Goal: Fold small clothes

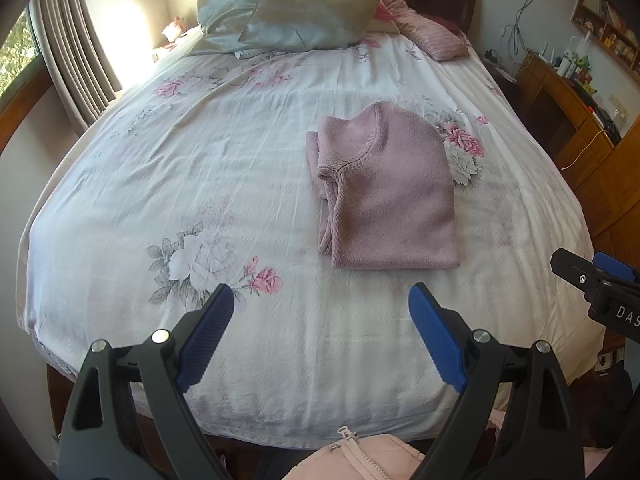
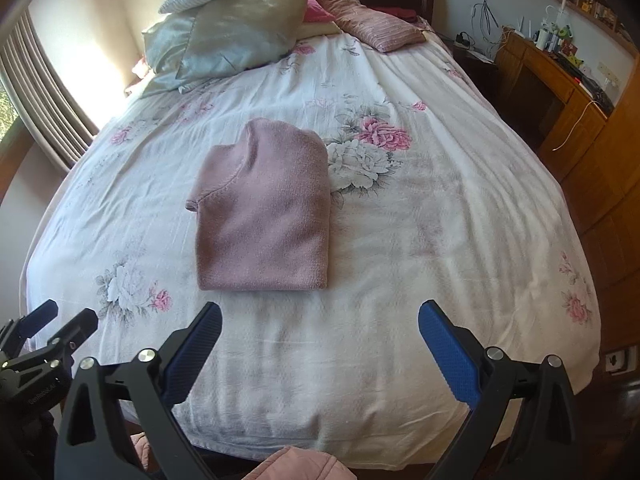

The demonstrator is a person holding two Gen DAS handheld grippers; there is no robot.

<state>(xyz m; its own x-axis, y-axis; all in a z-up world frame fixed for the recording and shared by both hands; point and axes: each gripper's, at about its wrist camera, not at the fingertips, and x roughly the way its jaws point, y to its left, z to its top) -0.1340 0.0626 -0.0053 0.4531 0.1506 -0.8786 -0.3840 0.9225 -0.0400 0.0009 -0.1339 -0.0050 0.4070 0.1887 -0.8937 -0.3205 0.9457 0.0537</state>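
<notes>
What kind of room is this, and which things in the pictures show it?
Most likely a home bedroom. A bed with a floral sheet fills the view, pillows are piled at its head, and a wooden desk stands by the wall.

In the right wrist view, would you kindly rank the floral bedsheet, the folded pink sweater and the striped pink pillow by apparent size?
1. White floral bedsheet
2. Folded pink knit sweater
3. Striped pink pillow, though it lies farther away, so its real size is unsure.
</notes>
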